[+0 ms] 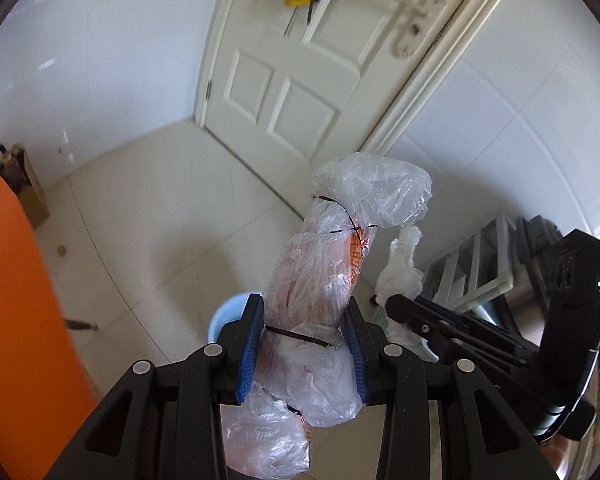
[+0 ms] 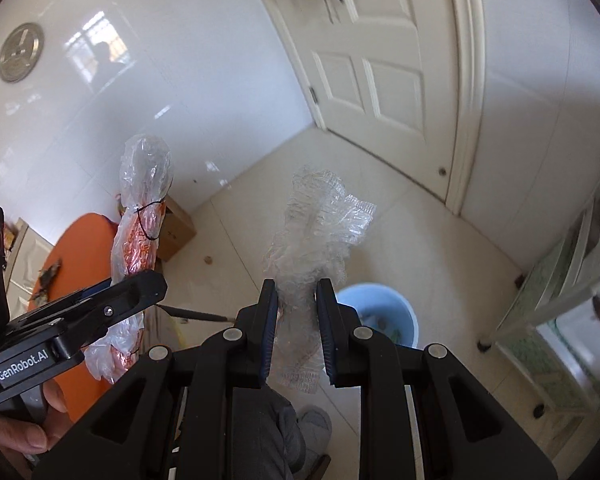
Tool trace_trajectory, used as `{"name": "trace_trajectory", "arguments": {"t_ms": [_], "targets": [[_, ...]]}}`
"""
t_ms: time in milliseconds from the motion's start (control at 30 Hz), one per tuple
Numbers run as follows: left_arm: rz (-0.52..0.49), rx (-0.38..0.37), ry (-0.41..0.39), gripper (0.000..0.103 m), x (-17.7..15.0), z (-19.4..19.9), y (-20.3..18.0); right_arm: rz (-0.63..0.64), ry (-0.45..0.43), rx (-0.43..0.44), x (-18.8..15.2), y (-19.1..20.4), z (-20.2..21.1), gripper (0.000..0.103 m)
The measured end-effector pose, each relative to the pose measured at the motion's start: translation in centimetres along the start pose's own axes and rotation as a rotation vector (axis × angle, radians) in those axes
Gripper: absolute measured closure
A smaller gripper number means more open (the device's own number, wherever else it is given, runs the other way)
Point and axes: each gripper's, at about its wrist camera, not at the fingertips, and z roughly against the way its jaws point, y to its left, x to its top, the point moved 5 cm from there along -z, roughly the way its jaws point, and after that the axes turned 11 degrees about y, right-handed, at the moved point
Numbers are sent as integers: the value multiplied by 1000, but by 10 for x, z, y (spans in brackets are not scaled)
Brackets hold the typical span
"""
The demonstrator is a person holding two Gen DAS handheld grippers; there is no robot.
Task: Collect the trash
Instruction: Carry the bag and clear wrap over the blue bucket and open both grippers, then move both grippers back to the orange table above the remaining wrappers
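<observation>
My left gripper (image 1: 304, 312) is shut on a long clear plastic bag with orange print and black ties (image 1: 320, 276), held upright in the air; the bag also shows in the right wrist view (image 2: 138, 220). My right gripper (image 2: 297, 298) is shut on a crumpled clear plastic wrapper (image 2: 316, 232); the wrapper also shows in the left wrist view (image 1: 400, 268). A light blue bin (image 2: 384, 312) stands on the floor just beyond and below the right gripper; in the left wrist view the bin (image 1: 228, 312) is mostly hidden behind the left fingers and bag.
An orange round table (image 2: 80, 248) is at the left, with a cardboard box (image 2: 176, 232) behind it. A white door (image 2: 384, 72) closes the far corner. A white shelf rack (image 2: 572, 312) stands at the right. A small scrap (image 2: 208, 260) lies on the tiled floor.
</observation>
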Motion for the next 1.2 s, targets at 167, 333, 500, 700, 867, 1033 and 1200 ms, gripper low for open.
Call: {"name": "trace_trajectory", "arguments": {"t_ms": [167, 333, 500, 700, 867, 1033, 1200], "targets": [[34, -6, 113, 68, 10, -40, 2, -66, 72, 18, 1, -27, -44, 83], [49, 6, 196, 66, 21, -73, 0, -105, 123, 35, 6, -42, -76, 80], [64, 20, 288, 46, 52, -105, -7, -145, 173, 23, 8, -50, -101, 75], [84, 79, 282, 22, 64, -106, -1, -190, 171, 17, 2, -63, -107, 25], [66, 137, 228, 17, 61, -88, -7, -218, 155, -2, -4, -71, -103, 3], [33, 201, 145, 11, 39, -50, -21, -248, 125, -13, -12, -67, -84, 0], [19, 245, 62, 10, 8, -8, -33, -217, 88, -13, -13, -45, -61, 0]]}}
